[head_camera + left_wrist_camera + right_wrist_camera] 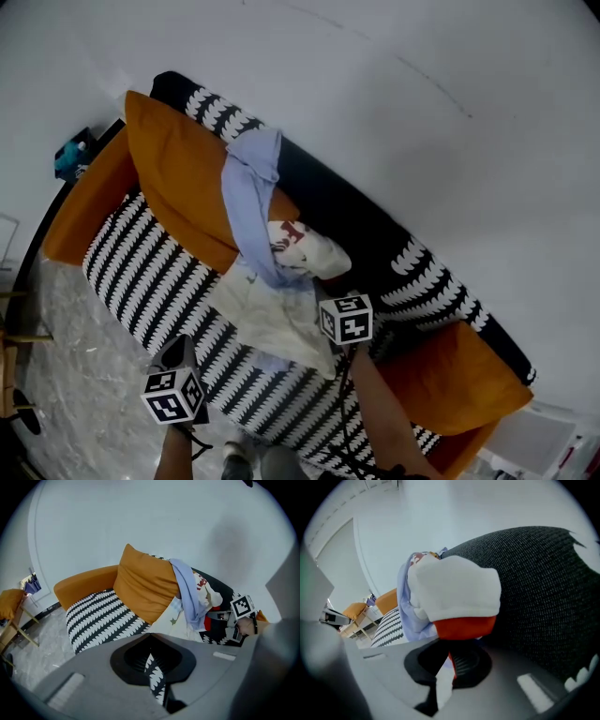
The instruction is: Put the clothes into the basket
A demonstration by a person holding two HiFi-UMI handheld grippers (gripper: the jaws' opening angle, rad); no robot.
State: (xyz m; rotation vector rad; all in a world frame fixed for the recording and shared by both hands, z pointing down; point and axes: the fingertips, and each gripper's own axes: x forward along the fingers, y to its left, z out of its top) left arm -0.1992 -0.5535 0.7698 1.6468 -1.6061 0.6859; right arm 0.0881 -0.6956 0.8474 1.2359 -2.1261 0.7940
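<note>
The right gripper [443,672] is pinched tight on the red-banded end of a white fabric garment [454,590] lying on the black-and-white patterned sofa [150,281], that end pointing at the gripper, while the left gripper [155,679] hovers with its jaws together, empty.

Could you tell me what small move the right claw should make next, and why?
Probably lift gently: the right claw is shut on the white-and-red garment, which lies on the sofa against the lavender shirt and might drag it along.

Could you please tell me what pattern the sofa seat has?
The sofa seat has black-and-white jagged stripes, seen best in the head view.
</note>
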